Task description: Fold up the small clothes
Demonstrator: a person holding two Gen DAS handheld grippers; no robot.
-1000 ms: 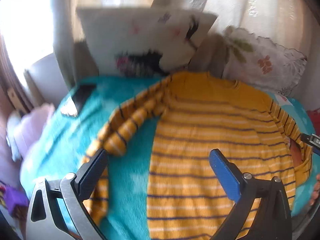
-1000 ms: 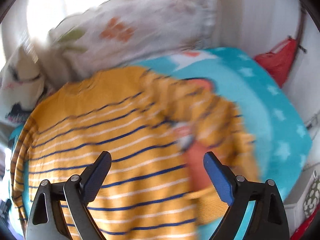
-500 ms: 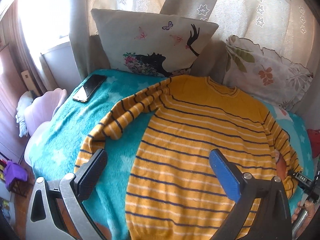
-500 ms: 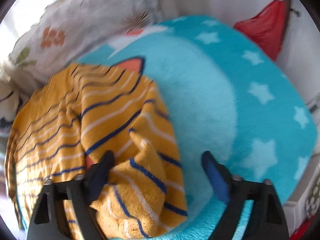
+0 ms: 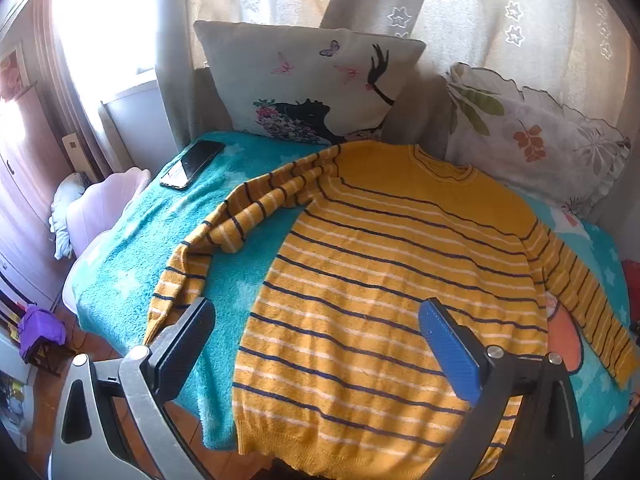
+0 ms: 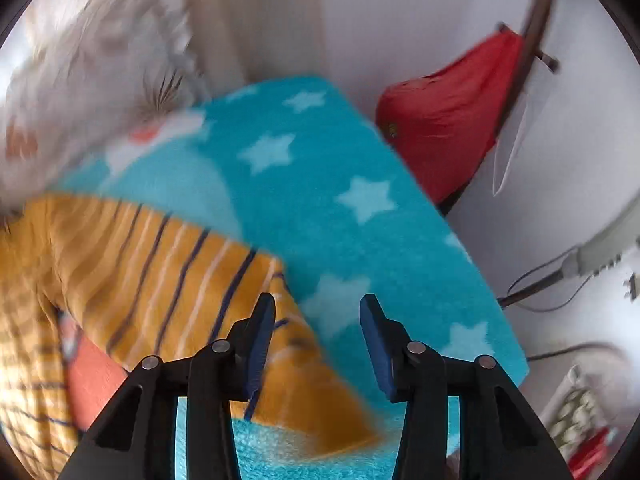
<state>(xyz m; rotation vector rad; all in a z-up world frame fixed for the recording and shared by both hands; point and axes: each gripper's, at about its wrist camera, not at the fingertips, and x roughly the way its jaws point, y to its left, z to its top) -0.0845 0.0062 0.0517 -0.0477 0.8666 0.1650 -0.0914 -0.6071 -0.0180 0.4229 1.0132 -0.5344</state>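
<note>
No readable writing. Your left gripper (image 5: 318, 346) spread, empty, over knit striped yellow sweater (image 5: 384, 280) on fluffy star-print blanket (image 5: 132, 248). Your right gripper (image 6: 318, 330) closing, nothing pinched.

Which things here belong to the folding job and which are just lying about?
Job: yellow knit sweater with navy and white stripes; turquoise star-print fleece blanket under it.
Lying about: black smartphone; butterfly-print pillow; leaf-print pillow; red cloth bag.

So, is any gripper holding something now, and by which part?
Nothing is held. The left gripper stands open above the sweater. The right gripper is closing, with only the blanket behind its fingers.
</note>
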